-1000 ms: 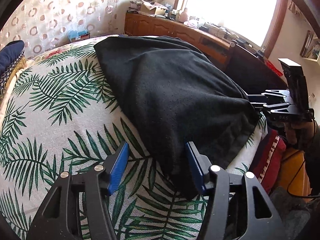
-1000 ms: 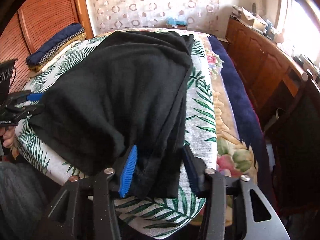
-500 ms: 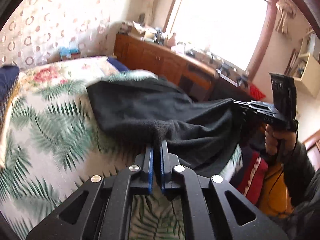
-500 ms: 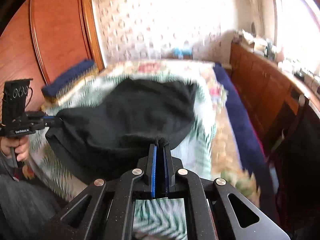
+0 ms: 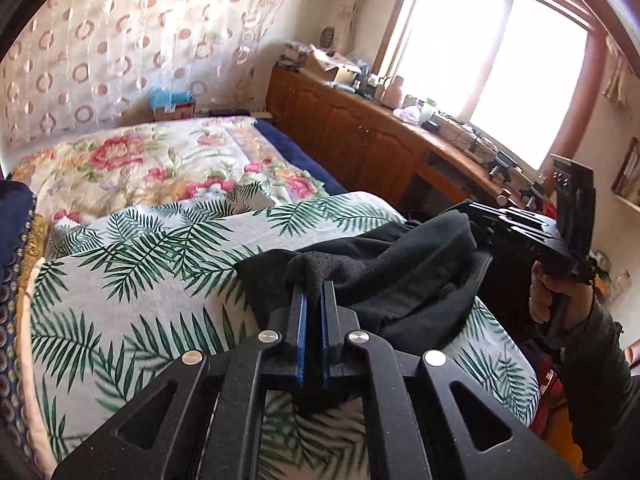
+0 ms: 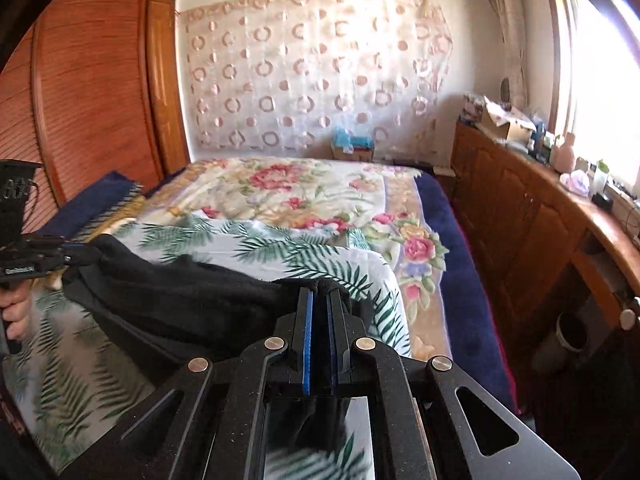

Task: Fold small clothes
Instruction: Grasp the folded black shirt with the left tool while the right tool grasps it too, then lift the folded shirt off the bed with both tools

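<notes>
My left gripper [image 5: 314,286] is closed on one corner of the black garment [image 5: 400,276]; a tuft of the fabric bunches up between the blue pads [image 5: 301,320]. My right gripper [image 6: 318,294] is closed on the opposite corner of the same garment [image 6: 180,300], with fabric pinched between its pads in the same way.

The garment hangs slack between the two grippers, raised above the near end of the bed [image 5: 120,280]. Its lower folds droop toward the leaf-print cover [image 6: 312,256]; whether they touch the cover cannot be determined.

In the left wrist view, my right hand [image 5: 560,296] holds the handle of the right gripper at the right edge, and the garment runs from it to the left gripper. In the right wrist view, my left hand [image 6: 18,312] holds the left gripper's handle at the left edge.

A floral blanket [image 6: 304,188] covers the far half of the bed. A wooden cabinet [image 6: 520,232] runs along the window side, with small items on top. A wooden wardrobe [image 6: 92,92] stands on the opposite side.
</notes>
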